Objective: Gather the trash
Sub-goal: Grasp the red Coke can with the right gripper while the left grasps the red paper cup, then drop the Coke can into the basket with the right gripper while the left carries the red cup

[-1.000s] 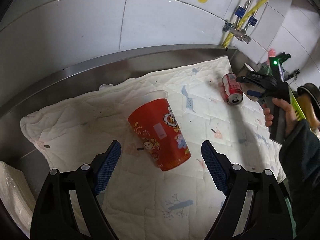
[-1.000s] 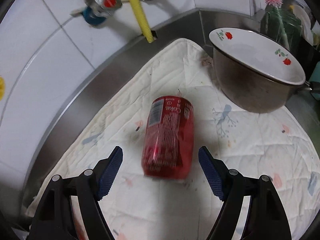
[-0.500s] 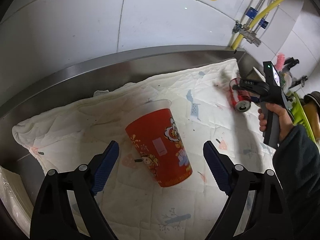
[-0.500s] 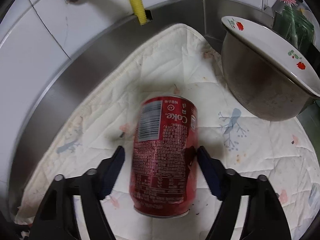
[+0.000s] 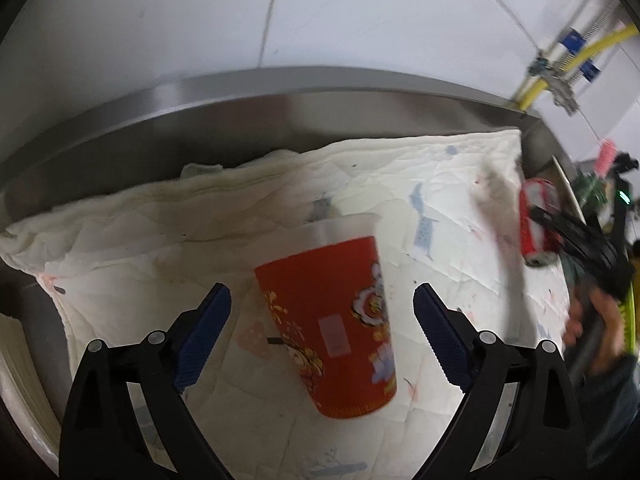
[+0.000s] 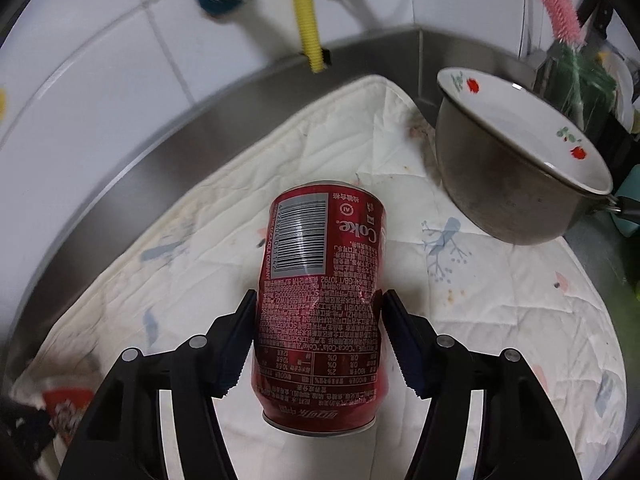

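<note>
Can (image 6: 320,300) lies on the white cloth (image 6: 500,320), clamped in my right claw (image 6: 318,336); my left claw (image 5: 322,338) stands apart around the red cup (image 5: 332,328), also on the cloth.

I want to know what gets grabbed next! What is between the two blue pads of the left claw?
In the left wrist view, the red paper cup lies on its side on the white quilted cloth, between the left claw's open pads, touching neither.

White quilted cloth (image 6: 500,320), enamel pot (image 6: 500,184) with flowers, yellow hose (image 6: 306,20), pink brush (image 6: 560,12)
</note>
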A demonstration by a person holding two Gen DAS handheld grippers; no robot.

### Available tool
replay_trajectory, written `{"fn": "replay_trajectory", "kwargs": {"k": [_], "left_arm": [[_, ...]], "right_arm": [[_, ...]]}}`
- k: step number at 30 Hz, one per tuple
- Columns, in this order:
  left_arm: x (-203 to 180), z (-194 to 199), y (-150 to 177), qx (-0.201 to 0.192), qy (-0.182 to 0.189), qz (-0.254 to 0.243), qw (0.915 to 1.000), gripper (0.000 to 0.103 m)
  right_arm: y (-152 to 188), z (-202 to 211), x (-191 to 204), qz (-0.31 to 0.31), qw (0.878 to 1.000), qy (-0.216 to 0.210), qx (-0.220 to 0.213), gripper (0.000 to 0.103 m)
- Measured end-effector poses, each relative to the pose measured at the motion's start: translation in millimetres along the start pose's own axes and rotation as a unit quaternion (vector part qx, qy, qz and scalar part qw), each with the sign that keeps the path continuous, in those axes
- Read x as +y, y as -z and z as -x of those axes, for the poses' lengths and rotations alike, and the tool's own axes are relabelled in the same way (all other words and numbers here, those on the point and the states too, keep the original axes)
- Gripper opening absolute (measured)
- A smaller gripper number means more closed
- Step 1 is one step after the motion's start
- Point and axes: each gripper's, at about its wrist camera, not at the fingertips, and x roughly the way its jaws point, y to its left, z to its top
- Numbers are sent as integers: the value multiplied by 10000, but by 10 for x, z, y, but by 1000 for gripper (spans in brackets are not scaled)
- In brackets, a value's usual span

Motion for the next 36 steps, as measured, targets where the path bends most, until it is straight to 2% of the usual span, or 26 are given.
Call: {"fn": "replay_trajectory", "kwargs": {"k": [4, 10, 13, 16, 24, 31, 36], "left_arm": [[46, -138, -17, 209, 97, 237, 9995, 91], [24, -253, -21, 306, 62, 195, 9993, 90], [17, -307, -26, 376, 66, 195, 9991, 89], [19, -360, -10, 455, 120, 180, 9987, 77], [-55, -230, 67, 318, 135, -139, 9993, 75], [-368, 113, 329, 198, 477, -709, 9961, 74], [-647, 291, 573, 239, 697, -1157, 9905, 73]], "right_arm": [[188, 315, 14, 104, 9995, -199, -227, 60], [704, 830, -131, -62, 9977, -501, -461, 60], [997, 1071, -235, -161, 9971, -499, -557, 60], [1268, 1259, -339, -249, 9967, -466, -620, 60], [2102, 1847, -595, -508, 9945, -147, -903, 60], [2864, 2132, -934, -941, 9912, 500, -785, 60], [3398, 2270, -1326, -1556, 9819, 898, -593, 60]]}}
